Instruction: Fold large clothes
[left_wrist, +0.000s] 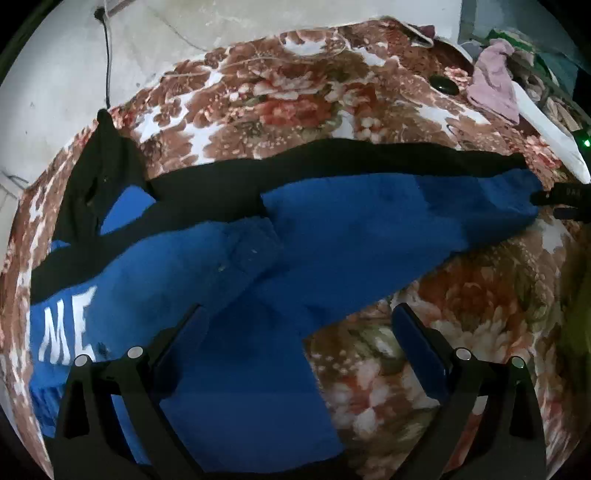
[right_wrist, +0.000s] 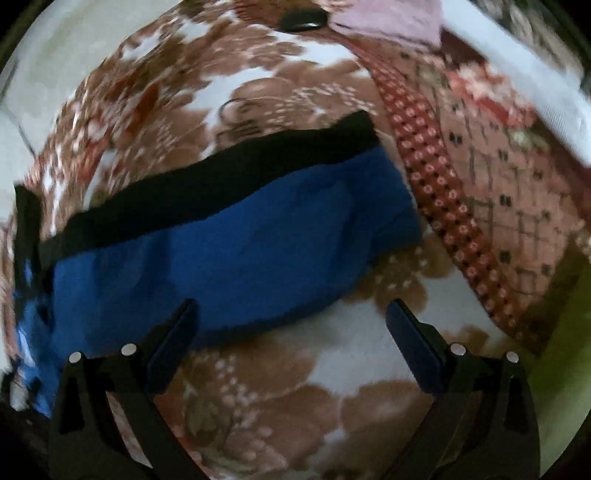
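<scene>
Surface: floral bedspread (left_wrist: 295, 92), brown-red blooms on white; pale wall behind. I see blue-and-black garment (left_wrist: 332, 229) spread lengthwise across bed, black band along far edge, white letters "ME" at left end. Bare spread near me, open room there. Left gripper (left_wrist: 299, 325) jaws apart, holding nothing, over garment's near edge. Right gripper (right_wrist: 291, 317) jaws apart, holding nothing, at garment's right end. Pink cloth (left_wrist: 491, 88), dark oval object (left_wrist: 445, 85) beyond, well apart. Right view blurred.
</scene>
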